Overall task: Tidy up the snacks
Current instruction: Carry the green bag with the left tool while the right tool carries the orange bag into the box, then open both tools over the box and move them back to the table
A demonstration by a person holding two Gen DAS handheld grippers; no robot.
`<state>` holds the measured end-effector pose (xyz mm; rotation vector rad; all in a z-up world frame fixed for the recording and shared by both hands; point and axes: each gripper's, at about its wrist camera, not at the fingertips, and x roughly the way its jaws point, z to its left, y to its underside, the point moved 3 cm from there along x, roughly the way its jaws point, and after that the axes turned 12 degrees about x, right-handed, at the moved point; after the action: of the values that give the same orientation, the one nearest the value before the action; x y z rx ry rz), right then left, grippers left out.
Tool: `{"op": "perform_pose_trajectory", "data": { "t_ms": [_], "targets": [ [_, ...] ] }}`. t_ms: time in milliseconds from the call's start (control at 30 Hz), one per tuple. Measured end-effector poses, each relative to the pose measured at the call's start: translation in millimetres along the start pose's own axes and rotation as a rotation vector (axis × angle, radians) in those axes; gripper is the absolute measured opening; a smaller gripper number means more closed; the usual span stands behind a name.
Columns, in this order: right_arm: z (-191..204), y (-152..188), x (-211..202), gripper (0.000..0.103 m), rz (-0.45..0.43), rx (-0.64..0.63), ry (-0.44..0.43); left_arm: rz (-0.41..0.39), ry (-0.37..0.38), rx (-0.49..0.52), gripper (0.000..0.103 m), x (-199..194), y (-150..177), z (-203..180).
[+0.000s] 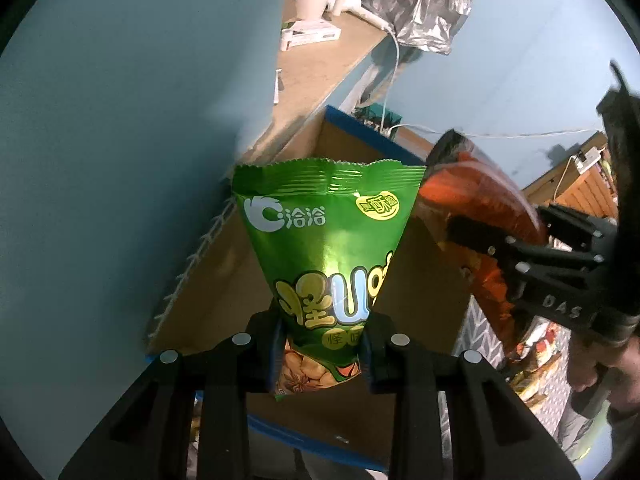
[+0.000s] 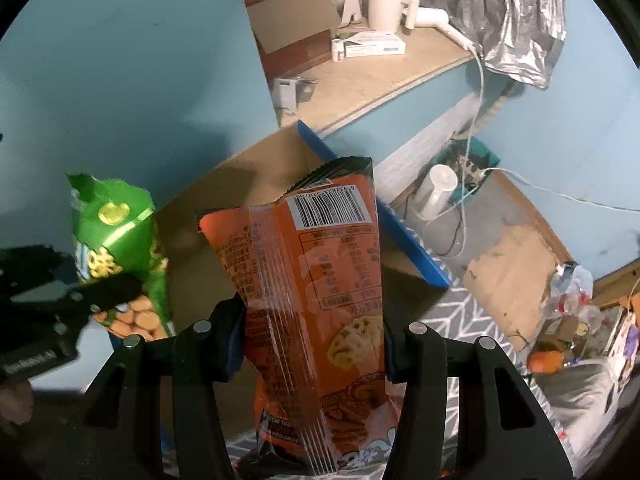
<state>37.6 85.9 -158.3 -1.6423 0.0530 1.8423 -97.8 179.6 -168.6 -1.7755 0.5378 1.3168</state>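
My left gripper [image 1: 322, 352] is shut on a green snack bag [image 1: 328, 240], which stands upright between its pads above an open cardboard box [image 1: 224, 276] with blue edges. My right gripper [image 2: 312, 344] is shut on an orange snack bag [image 2: 304, 280], barcode side toward the camera, also over the cardboard box [image 2: 240, 176]. In the left wrist view the right gripper [image 1: 508, 256] holds the orange bag [image 1: 480, 192] to the right of the green one. In the right wrist view the left gripper [image 2: 100, 292] and green bag [image 2: 116, 232] appear at the left.
A wooden shelf [image 2: 380, 76] behind the box carries a white mug [image 2: 386, 8], a hair dryer [image 2: 436, 20], small boxes and a silver foil bag [image 2: 500, 12]. Blue walls rise at the left. A patterned rug [image 2: 460, 320], cables and loose clutter [image 2: 568, 320] lie at the right.
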Motion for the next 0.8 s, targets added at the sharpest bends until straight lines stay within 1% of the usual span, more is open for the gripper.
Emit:
{"op": "perform_pose_trajectory", "data": {
  "t_ms": [200, 267, 333, 400, 467, 500, 667, 800],
  "targets": [
    [22, -12, 14, 0.052, 0.025, -0.037, 0.016, 0.024, -0.009, -0.002, 0.031, 13, -4, 7],
    [24, -13, 18, 0.052, 0.036, -0.032, 0.025, 0.039, -0.02, -0.012, 0.037, 18, -4, 9],
    [25, -14, 19, 0.055, 0.038, -0.031, 0.033, 0.041, -0.019, -0.019, 0.043, 19, -3, 8],
    [24, -15, 17, 0.062, 0.029, -0.032, 0.041, 0.043, -0.032, -0.023, 0.048, 20, -3, 9],
    [21, -17, 14, 0.068, 0.02, -0.026, 0.045, 0.043, -0.035, -0.022, 0.056, 18, -2, 11],
    [17, -17, 11, 0.07, 0.013, -0.018, 0.052, 0.043, -0.037, -0.021, 0.056, 17, -2, 11],
    [0, -21, 2, 0.071, -0.005, 0.021, 0.092, 0.047, -0.024, -0.009, 0.058, 14, -5, 9],
    [-24, -15, -10, 0.074, -0.014, 0.053, 0.153, 0.029, -0.001, 0.012, 0.058, 6, -14, -1]
  ]
}}
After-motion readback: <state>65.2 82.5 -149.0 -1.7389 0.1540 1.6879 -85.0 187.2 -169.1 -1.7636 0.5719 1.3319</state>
